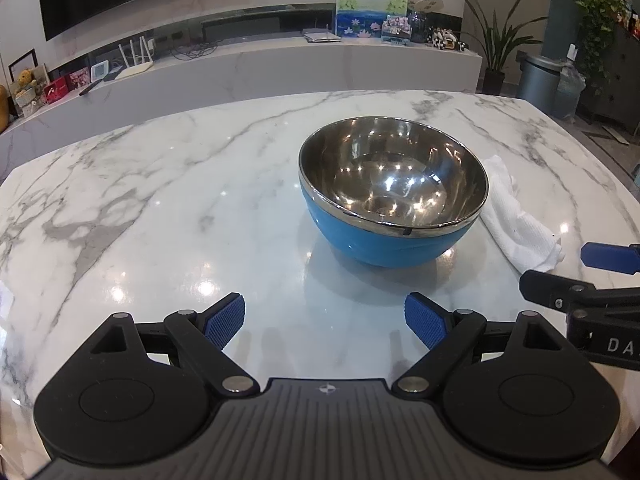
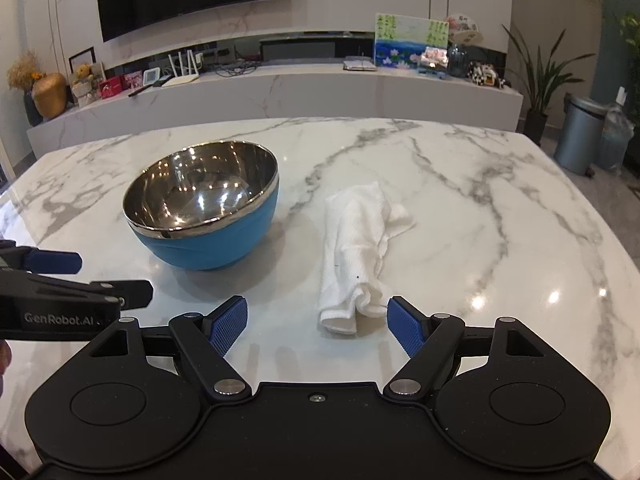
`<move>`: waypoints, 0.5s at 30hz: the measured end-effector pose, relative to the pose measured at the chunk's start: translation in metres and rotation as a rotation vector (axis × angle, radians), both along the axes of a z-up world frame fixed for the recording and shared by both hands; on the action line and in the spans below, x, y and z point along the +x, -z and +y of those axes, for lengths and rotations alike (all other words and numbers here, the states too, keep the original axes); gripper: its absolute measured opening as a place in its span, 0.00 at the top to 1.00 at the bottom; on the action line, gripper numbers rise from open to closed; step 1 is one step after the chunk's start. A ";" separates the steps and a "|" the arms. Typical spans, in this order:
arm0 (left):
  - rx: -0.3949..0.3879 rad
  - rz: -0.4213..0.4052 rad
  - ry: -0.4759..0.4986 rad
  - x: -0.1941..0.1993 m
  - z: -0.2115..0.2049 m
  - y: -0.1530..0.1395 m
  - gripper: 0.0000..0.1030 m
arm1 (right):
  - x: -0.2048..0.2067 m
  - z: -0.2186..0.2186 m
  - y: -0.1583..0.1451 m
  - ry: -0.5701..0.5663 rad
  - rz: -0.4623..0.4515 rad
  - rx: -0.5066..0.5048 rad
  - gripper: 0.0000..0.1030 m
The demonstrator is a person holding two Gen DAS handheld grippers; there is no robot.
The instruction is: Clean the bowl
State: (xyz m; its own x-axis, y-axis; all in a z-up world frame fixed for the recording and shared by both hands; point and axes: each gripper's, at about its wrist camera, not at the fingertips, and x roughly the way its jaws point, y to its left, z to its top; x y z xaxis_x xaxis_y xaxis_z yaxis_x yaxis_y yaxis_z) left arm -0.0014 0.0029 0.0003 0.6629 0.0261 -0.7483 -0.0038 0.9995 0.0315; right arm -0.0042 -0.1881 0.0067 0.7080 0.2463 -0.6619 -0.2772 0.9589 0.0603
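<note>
Marble table [image 2: 480, 208] is running past both frames. Blue steel-lined bowl [image 2: 204, 208] is sitting upright mid-table, white cloth [image 2: 356, 252] lying just beside it, partly hidden behind the bowl in the left view. I'm holding my left gripper [image 1: 324, 322] and right gripper [image 2: 318, 326] spread apart, empty.

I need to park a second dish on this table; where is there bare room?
Bare marble lies left of the bowl to the table edge, and right of the white cloth. Crowded: the narrow strip between bowl and cloth, and the near edge with both open grippers.
</note>
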 end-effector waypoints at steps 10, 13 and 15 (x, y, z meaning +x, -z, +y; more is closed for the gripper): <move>-0.095 -0.035 -0.022 -0.009 0.018 -0.003 0.25 | 0.005 0.001 -0.004 0.031 -0.005 -0.044 0.27; -0.069 -0.007 -0.035 0.001 0.006 -0.001 0.25 | 0.003 -0.004 0.003 0.033 -0.004 -0.018 0.27; -0.070 -0.003 -0.037 0.002 0.006 -0.001 0.25 | 0.003 -0.007 0.005 0.037 -0.001 -0.008 0.27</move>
